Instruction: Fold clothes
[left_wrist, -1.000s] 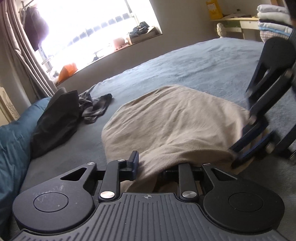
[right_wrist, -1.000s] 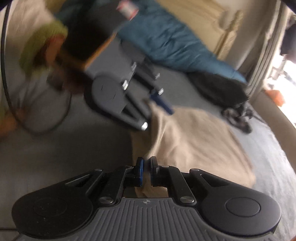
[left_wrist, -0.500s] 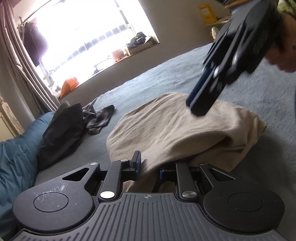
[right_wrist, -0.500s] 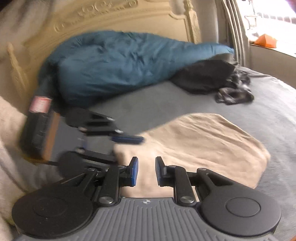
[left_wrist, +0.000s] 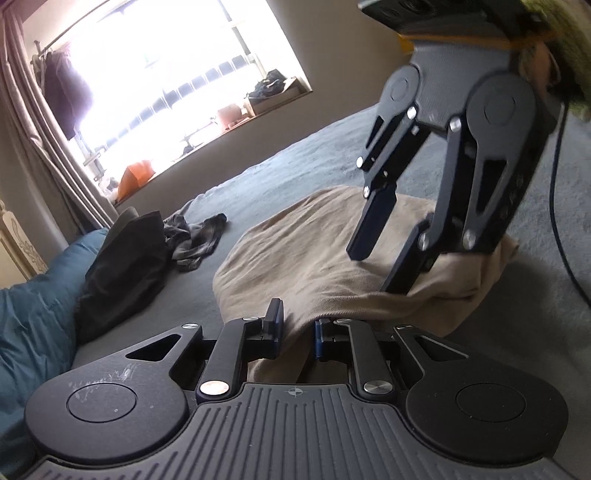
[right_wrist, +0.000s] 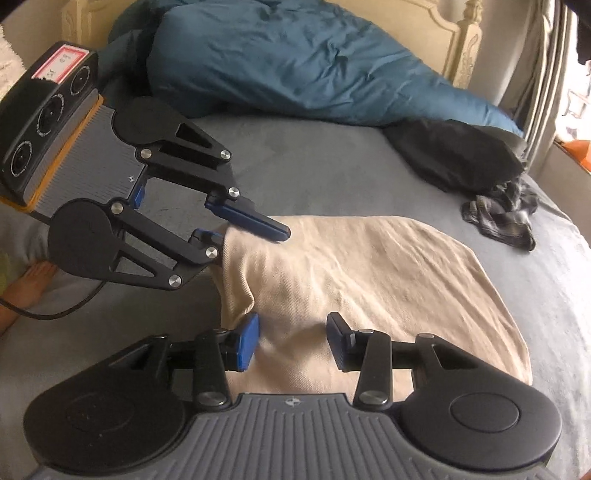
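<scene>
Beige cloth (right_wrist: 369, 280) is lying doubled over on the bed (right_wrist: 332, 166), soft and limp; its thick edges are offering the best hold. Left hand-held gripper (left_wrist: 297, 328) is standing spread around one edge, right hand-held gripper (right_wrist: 291, 339) hovering spread above.

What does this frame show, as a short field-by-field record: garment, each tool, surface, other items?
garment: beige garment, partly folded, lying on the bed
left tool: left tool open, one finger above a garment corner and the other below it
right tool: right tool open, over the near edge of the garment, gripping nothing
surface: grey bed cover
other items: blue duvet by the headboard; black garment; dark crumpled cloth
fold state: not finished
</scene>
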